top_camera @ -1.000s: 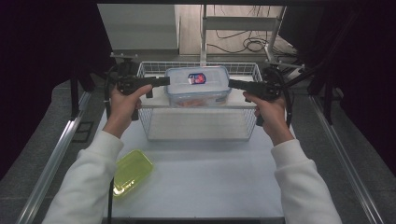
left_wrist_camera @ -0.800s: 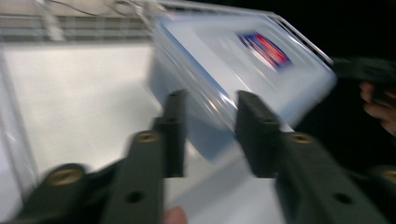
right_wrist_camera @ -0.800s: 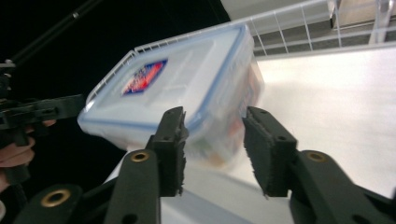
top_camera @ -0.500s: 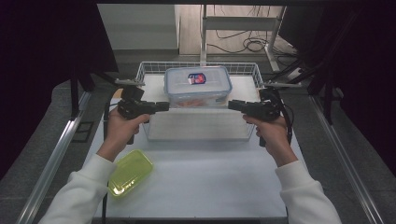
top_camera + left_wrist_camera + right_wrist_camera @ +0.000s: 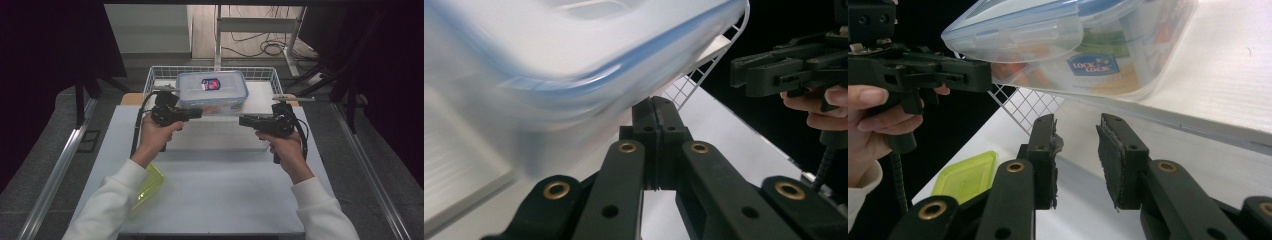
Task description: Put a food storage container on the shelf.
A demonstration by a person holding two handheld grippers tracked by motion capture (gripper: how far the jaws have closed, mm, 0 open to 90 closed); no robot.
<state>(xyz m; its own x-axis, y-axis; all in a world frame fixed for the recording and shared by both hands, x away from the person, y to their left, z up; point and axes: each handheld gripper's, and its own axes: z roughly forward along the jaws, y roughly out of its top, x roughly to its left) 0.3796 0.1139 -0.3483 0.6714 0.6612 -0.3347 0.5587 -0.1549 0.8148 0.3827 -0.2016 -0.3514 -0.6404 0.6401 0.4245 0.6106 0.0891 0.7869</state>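
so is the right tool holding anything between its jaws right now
No, in the right gripper view the right tool has its jaws apart with nothing between them, below the clear lidded container.

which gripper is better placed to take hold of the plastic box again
Probably the right gripper: its jaws stand apart and empty, aimed at the plastic box in the wire basket. The left gripper is shut, so it must open first.

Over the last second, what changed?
Both grippers let go of the clear blue-rimmed plastic food container and drew back toward the person. The left gripper has shut its jaws on nothing; the right gripper has empty jaws, just reopening slightly. The container stayed on the white wire basket, and the yellow-green lid on the table.
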